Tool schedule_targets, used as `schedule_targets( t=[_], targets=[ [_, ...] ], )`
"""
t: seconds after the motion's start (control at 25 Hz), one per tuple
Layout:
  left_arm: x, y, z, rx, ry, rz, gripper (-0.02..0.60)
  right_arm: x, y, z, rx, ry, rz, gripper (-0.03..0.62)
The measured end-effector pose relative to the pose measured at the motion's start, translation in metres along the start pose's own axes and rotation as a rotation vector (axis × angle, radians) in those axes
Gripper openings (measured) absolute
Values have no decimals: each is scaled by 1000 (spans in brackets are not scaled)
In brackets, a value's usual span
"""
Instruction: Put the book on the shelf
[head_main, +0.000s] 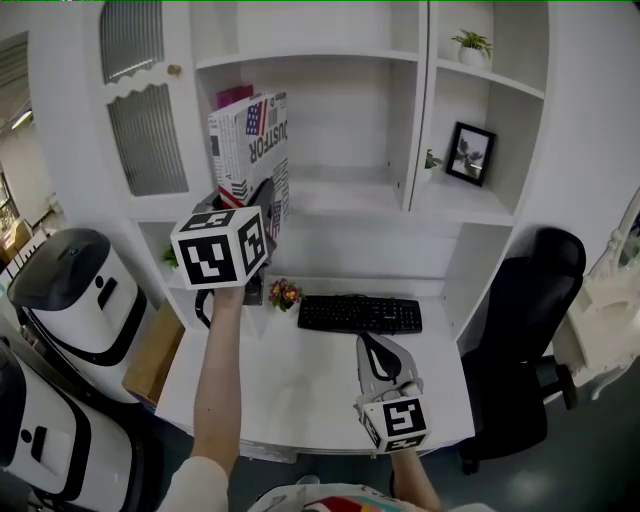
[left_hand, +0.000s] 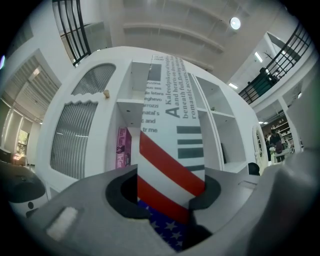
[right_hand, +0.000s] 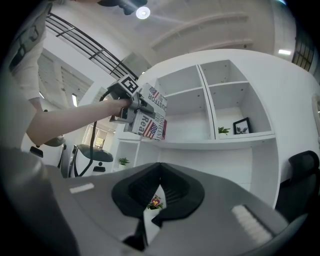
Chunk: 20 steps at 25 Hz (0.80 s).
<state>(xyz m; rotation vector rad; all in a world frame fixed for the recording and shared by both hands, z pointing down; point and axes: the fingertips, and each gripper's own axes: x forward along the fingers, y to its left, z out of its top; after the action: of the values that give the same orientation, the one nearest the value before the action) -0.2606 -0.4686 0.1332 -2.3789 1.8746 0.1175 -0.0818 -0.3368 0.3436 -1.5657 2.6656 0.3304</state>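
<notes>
Up in front of the middle bay of the shelf (head_main: 340, 195), the book (head_main: 250, 150) hangs upright in mid-air, not yet on the board. The left gripper (left_hand: 170, 192) has it by the lower end, fingers (left_hand: 120, 195) clamped on both covers, spine facing the bay.

Progress, as a judgement: pickup and lift look done, approx halfway. Left to do: push the book fwd into the bay, stand it on the board, prob. beside the pink book (head_main: 232, 97) that leans at the bay's left wall, then let go and back out. The bay has plenty of free space to the right of the pink book.

The right gripper (head_main: 378, 362) sits low over the table (head_main: 300, 380), fingers together w/ nothing btwn them; it plays no part for now.

Surface: white table w/ a black keyboard (head_main: 360, 314) at the back and a small flower pot (head_main: 285, 294) just left of it; the front is bare.

Room: white shelf unit w/ a ribbed-glass door (head_main: 145, 120) at left, and a framed picture (head_main: 470, 153) and a potted plant (head_main: 472, 45) in the right bays. A black chair (head_main: 530, 300) stands at right and white-and-black units (head_main: 75, 290) on the floor at left. High ceiling w/ round lights; an upper railing (left_hand: 272, 75) shows.
</notes>
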Motion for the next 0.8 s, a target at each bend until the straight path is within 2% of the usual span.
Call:
schedule_targets(
  t=[0.12,0.24,0.52,0.8],
  targets=[
    [13,5,8,-2,6,1,160,-1,-3,-1,1,3,-3,2],
    [27,8,7,-39,26,-24,160,-2,-6,-2,-1,10,-6,2],
    [56,14,2,-37,63,-8,161,-7,-15,-7,3,25,-31,2],
    [98,24,-5,-78,85,8,161,-9,-20,-10,0,33,-54,2]
  ],
)
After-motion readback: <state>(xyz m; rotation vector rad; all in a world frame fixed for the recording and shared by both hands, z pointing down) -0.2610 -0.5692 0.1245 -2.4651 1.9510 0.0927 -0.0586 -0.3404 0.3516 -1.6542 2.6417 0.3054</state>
